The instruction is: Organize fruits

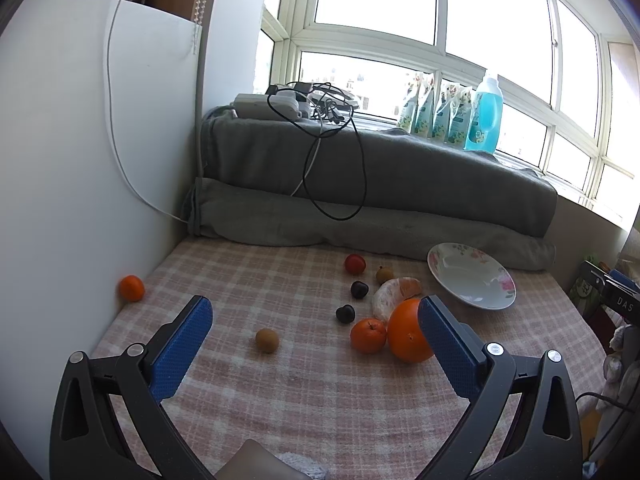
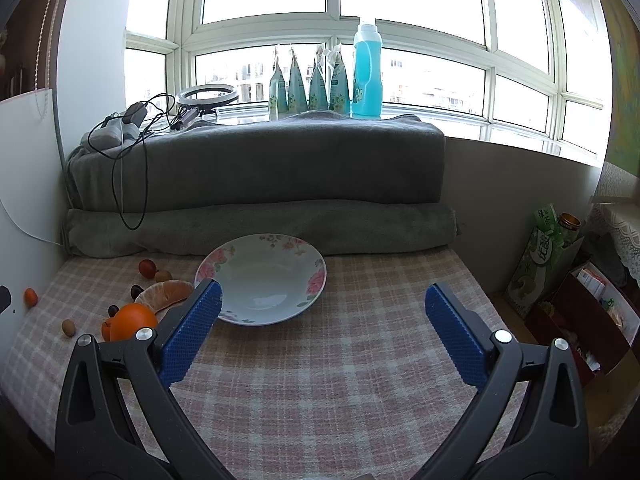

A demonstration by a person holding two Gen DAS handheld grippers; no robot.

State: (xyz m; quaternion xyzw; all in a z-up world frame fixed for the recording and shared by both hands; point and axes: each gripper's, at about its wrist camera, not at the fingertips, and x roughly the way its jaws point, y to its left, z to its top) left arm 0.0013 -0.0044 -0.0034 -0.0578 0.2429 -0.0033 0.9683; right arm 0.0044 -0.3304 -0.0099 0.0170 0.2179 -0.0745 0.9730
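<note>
Right finger [image 1: 448, 344] hides part of big orange [image 1: 406, 330]; small orange [image 2: 105, 330] mostly behind it; drink boxes [image 2: 538, 260] text unreadable.

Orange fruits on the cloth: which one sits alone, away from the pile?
The small mandarin against the white wall; the big orange and other mandarin touch.

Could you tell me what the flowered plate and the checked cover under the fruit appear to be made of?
The plate looks like glazed ceramic or porcelain: a glossy white surface with a window reflection and printed pink flowers on the rim, though melamine cannot be ruled out. The checked cover looks like soft woven or fleecy fabric: matte and slightly fuzzy.
</note>
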